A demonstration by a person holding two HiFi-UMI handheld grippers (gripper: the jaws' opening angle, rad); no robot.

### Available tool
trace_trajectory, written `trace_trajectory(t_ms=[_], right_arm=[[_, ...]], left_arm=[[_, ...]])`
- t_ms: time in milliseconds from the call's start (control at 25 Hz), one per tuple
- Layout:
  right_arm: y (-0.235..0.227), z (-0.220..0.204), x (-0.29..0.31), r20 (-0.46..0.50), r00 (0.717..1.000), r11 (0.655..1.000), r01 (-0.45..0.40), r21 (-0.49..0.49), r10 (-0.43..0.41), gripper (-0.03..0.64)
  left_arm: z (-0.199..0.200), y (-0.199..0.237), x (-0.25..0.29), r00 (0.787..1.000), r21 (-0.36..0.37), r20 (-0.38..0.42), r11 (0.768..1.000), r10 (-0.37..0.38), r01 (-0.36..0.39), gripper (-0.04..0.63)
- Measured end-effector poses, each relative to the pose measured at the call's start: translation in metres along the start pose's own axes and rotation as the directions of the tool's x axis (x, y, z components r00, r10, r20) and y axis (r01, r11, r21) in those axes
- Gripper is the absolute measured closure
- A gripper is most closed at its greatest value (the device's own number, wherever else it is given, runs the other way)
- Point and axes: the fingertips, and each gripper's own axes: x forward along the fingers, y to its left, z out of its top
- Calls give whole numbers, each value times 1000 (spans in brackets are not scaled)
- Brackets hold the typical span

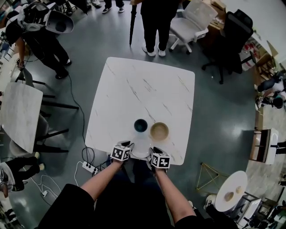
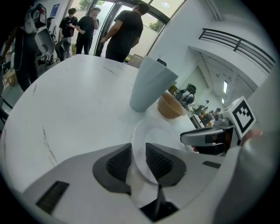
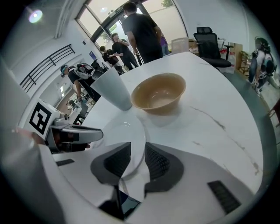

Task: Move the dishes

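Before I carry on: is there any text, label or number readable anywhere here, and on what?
No readable text anywhere.
Left marker cube and right marker cube: black-and-white square patterns only, no letters.
Blue sign by the doorway: too small to read.
Plate, cup, bowl: no print shows.
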Motion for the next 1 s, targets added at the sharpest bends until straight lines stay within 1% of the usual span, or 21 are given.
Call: trace_trajectory(t_ms=[80, 200, 320, 400, 520, 560, 600, 640, 680, 760, 800, 880, 1000], right_arm=[[0, -1, -2, 15, 1000, 1000, 11, -14, -11, 500], [1, 3, -13, 42, 999, 999, 24, -30, -22, 491], [5, 9, -27, 77, 997, 999, 23, -40, -20, 485], [12, 12, -39, 108, 994, 999, 14, -50, -9, 485], [28, 20, -62, 167, 986, 997, -8, -73, 20, 486], [36, 23, -70, 188, 982, 996, -20, -82, 36, 491], [45, 25, -78, 209, 976, 995, -36, -93, 55, 512], [55, 27, -86, 230, 970, 993, -54, -104, 77, 547], [68, 29, -95, 253, 962, 990, -72, -118, 100, 560], [96, 34, -117, 308, 941, 982, -97, -160, 143, 589], [111, 37, -128, 341, 927, 978, -101, -183, 159, 597], [146, 40, -151, 411, 895, 972, -93, -215, 177, 601], [202, 36, -183, 519, 840, 970, -36, -241, 160, 601]], left_arm=[[-1, 3, -3, 1000, 0, 21, 1000, 16, -16, 495], [9, 5, -17, 995, -5, 78, 998, 61, -61, 486], [17, 3, -34, 988, -18, 136, 997, 76, -74, 483], [21, -3, -50, 979, -18, 186, 997, 78, -76, 485], [29, -21, -81, 960, -1, 273, 998, 66, -68, 486], [31, -28, -93, 952, 5, 302, 998, 58, -63, 486], [33, -36, -106, 942, 11, 332, 998, 50, -56, 493], [34, -44, -119, 930, 14, 366, 999, 40, -49, 519], [35, -53, -134, 915, 18, 402, 999, 28, -38, 547], [37, -71, -164, 881, 34, 473, 999, -6, -11, 575], [37, -79, -178, 865, 50, 501, 999, -23, -2, 578], [33, -88, -207, 840, 93, 540, 996, -48, -3, 578], [22, -86, -254, 803, 127, 592, 992, -70, -7, 578]])
